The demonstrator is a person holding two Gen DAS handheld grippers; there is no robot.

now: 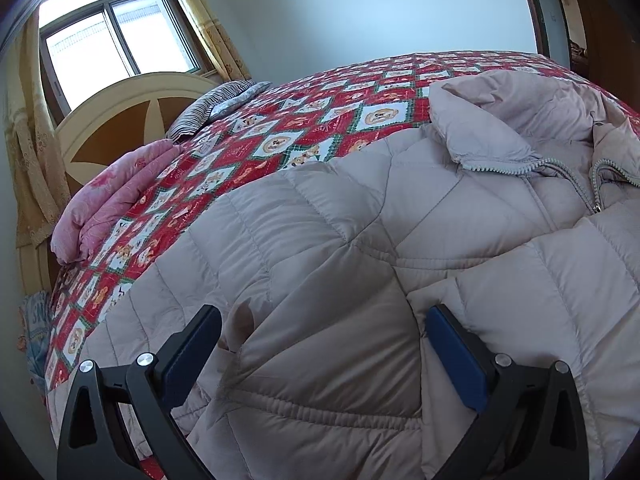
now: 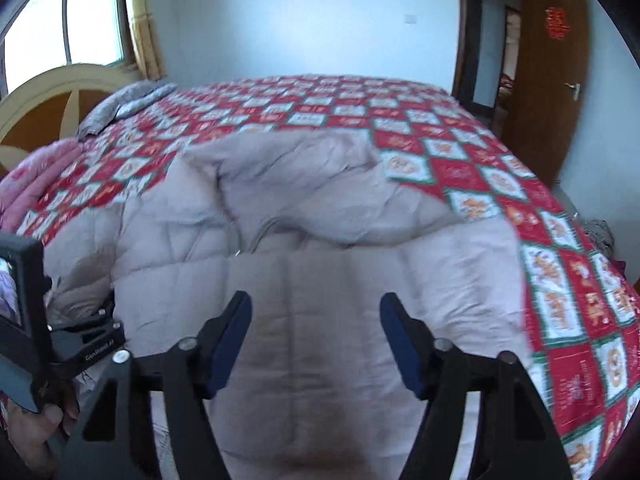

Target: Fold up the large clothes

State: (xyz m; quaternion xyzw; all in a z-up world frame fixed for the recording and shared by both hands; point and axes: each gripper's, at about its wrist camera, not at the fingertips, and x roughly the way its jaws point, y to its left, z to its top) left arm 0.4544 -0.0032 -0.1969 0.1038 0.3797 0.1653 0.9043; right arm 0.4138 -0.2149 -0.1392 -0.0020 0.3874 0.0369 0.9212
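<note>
Left wrist view, nearest first: the left gripper (image 1: 322, 338) has its tongs spread wide over a puffy fold of the beige quilted down jacket (image 1: 360, 220), pinching nothing, likely poised to take a sleeve or side panel for folding. Right wrist view shows the right gripper (image 2: 316, 334) likewise spread above the jacket's front, empty; beside it sits the other handset, lettered "GenRobot AI" (image 2: 100, 351). The jacket lies flat across the red patchwork bedspread (image 1: 256, 136), zip (image 1: 592, 184) partly open at the collar. Farther off lie a pink folded quilt (image 1: 116, 196), a striped pillow (image 1: 216, 106), the headboard (image 1: 120, 120) and a door with a red emblem (image 2: 558, 22), unreadable.
</note>
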